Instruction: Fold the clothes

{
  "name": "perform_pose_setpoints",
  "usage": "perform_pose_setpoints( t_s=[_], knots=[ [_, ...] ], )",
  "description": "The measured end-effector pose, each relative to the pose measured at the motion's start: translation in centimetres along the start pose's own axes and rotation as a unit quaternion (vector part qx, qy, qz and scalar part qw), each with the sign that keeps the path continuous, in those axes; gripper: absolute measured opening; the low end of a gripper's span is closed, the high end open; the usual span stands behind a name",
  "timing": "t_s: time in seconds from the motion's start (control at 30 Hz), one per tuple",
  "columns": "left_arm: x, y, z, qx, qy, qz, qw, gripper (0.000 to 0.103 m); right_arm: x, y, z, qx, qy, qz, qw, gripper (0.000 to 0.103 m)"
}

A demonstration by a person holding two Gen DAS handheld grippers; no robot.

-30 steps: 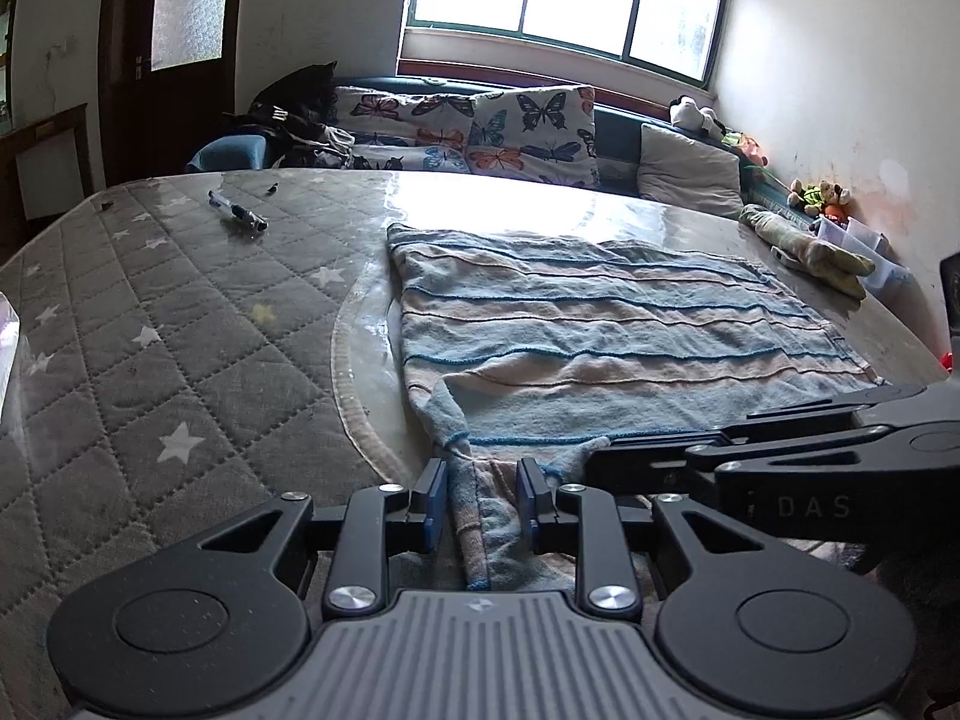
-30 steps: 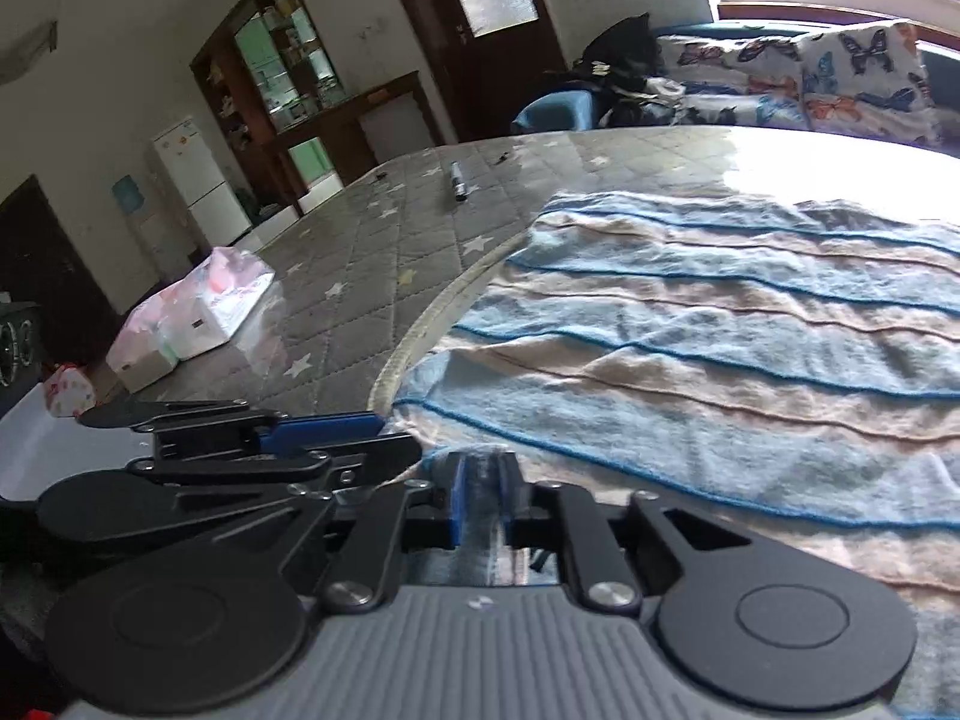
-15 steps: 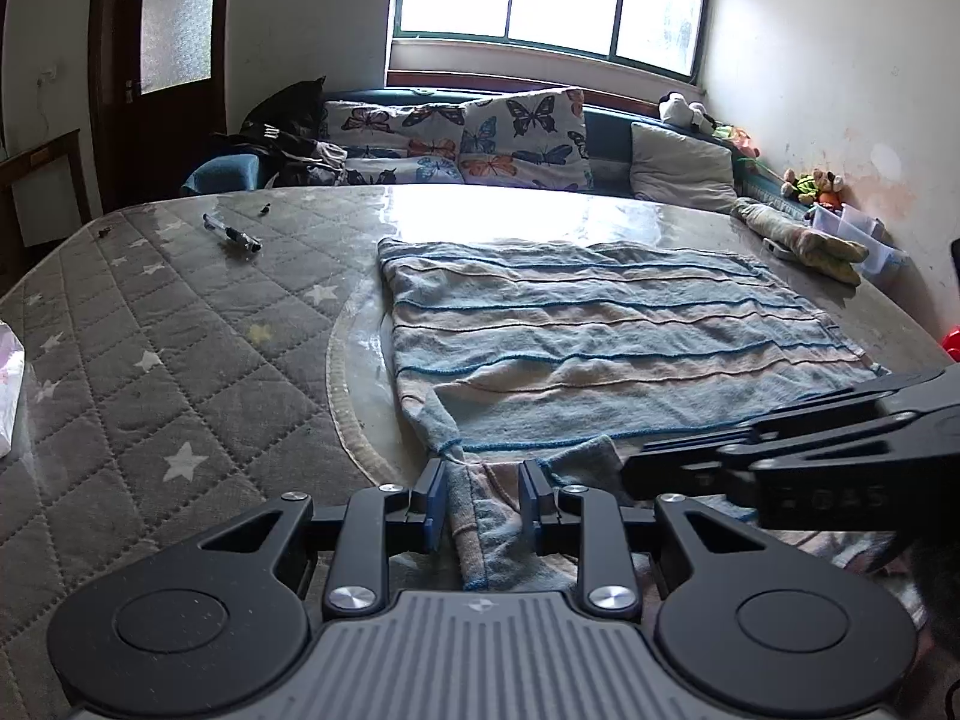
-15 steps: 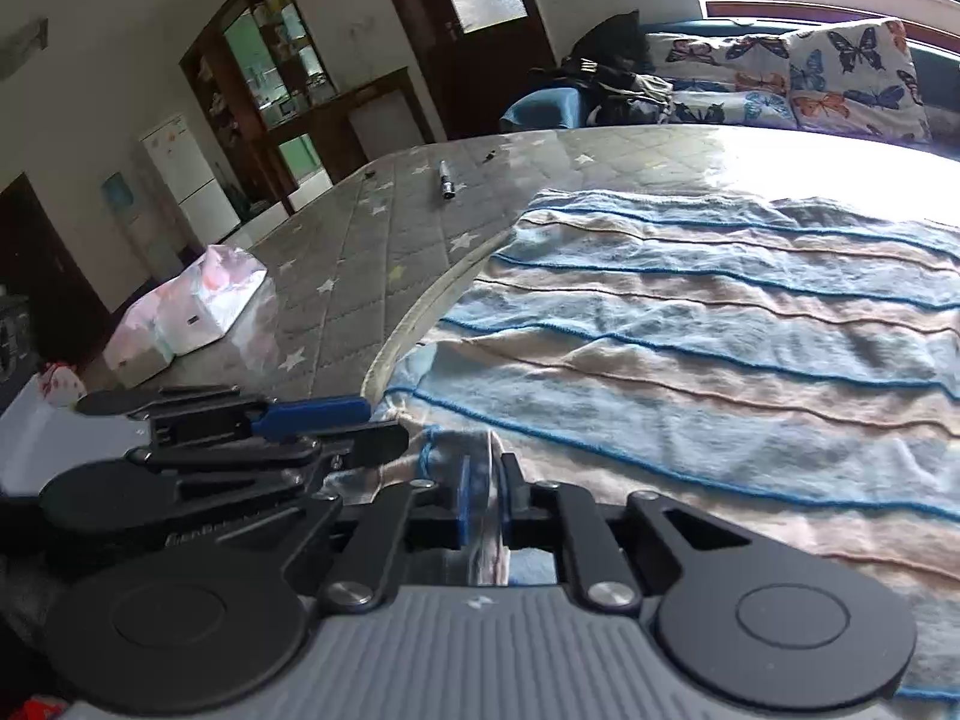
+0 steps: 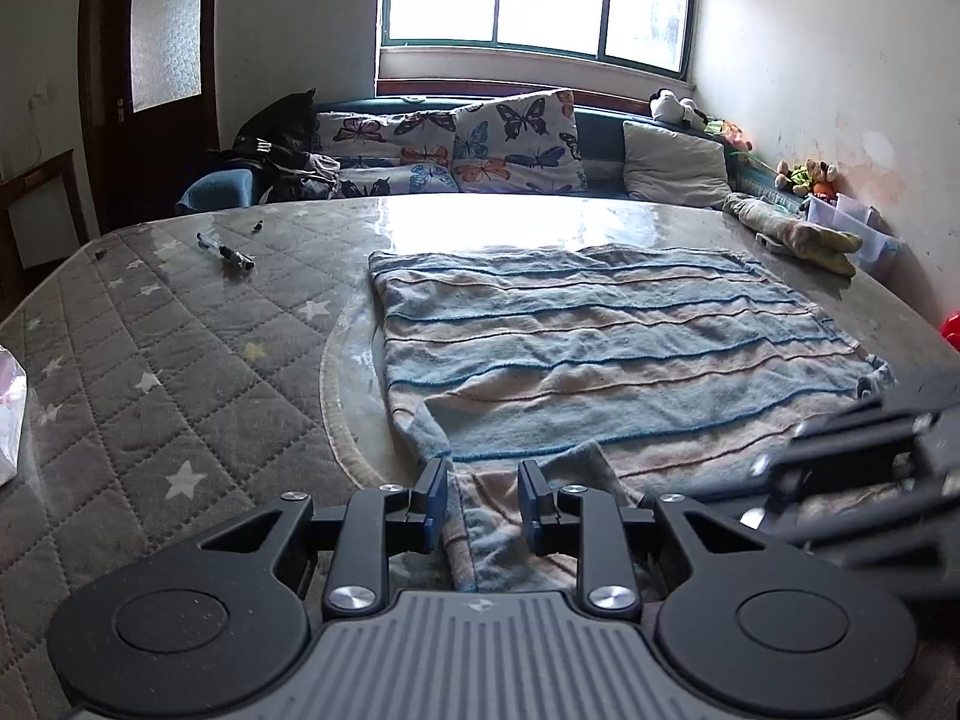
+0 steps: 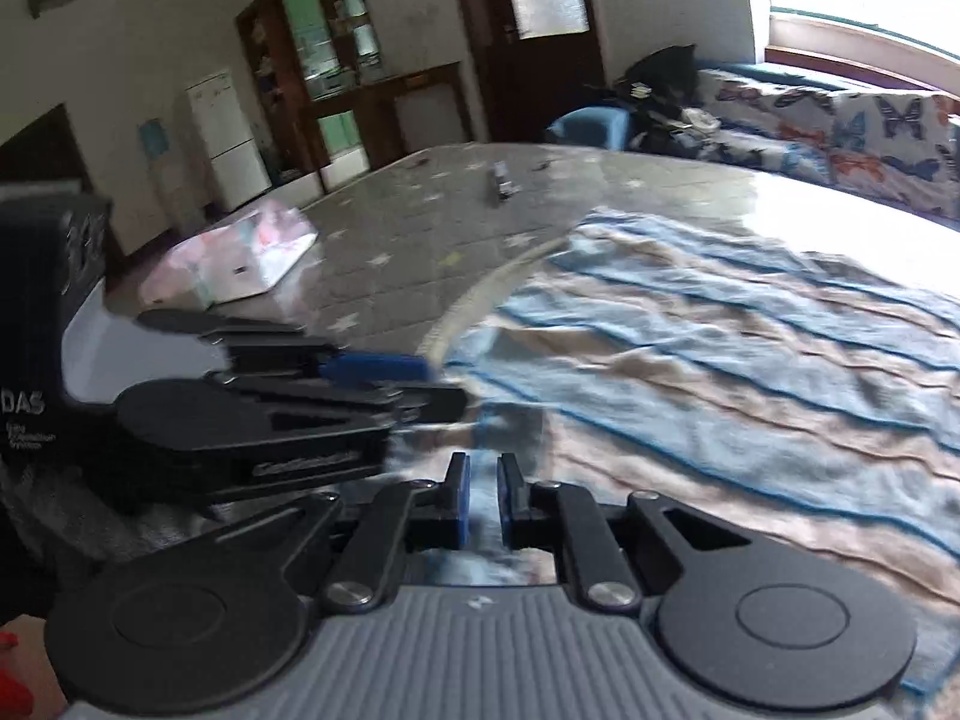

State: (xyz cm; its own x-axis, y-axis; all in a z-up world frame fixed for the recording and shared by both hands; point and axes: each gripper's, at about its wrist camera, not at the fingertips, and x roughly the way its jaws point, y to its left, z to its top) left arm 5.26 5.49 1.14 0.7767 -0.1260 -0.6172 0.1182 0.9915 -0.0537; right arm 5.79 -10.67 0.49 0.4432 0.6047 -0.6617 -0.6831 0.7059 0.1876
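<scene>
At the far left of my left-hand view a white packet is sitting on the grey star-quilted cover, and further back a pen is lying on it. My left tongs are standing partly open, the blue pads on either side of the near corner of the striped towel, which is running between them; I cannot tell whether they are pinching it. The towel is lying spread flat on the glossy table, its near edge rumpled. To the right my right tongs are nearly closed, with blurred blue-and-beige cloth sitting in the narrow gap between the pads. At the back, butterfly cushions are leaning under the window.
</scene>
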Motion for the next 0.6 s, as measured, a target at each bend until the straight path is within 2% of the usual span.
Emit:
perform_pose_setpoints(
  t_s=[0.13,0.33,0.47,0.6],
  knots=[
    [0.3,0.0,-0.2,0.0,0.003,0.001,1.0,0.028,0.0,0.9,-1.0,-0.023,0.023,0.003,0.999,0.01],
    [0.6,0.0,-0.4,0.001,0.008,0.004,1.0,0.028,-2.5,2.0,-3.7,-0.061,0.038,0.0,0.997,0.01],
    [-0.6,-0.2,-0.4,-0.004,0.0,-0.002,1.0,0.028,-3.9,2.6,-4.6,-0.074,0.043,0.001,0.996,0.01],
    [-2.5,-1.2,-1.2,0.002,-0.005,-0.02,0.9998,0.028,-4.5,2.4,-4.1,-0.059,0.024,0.001,0.998,0.01]
  ],
)
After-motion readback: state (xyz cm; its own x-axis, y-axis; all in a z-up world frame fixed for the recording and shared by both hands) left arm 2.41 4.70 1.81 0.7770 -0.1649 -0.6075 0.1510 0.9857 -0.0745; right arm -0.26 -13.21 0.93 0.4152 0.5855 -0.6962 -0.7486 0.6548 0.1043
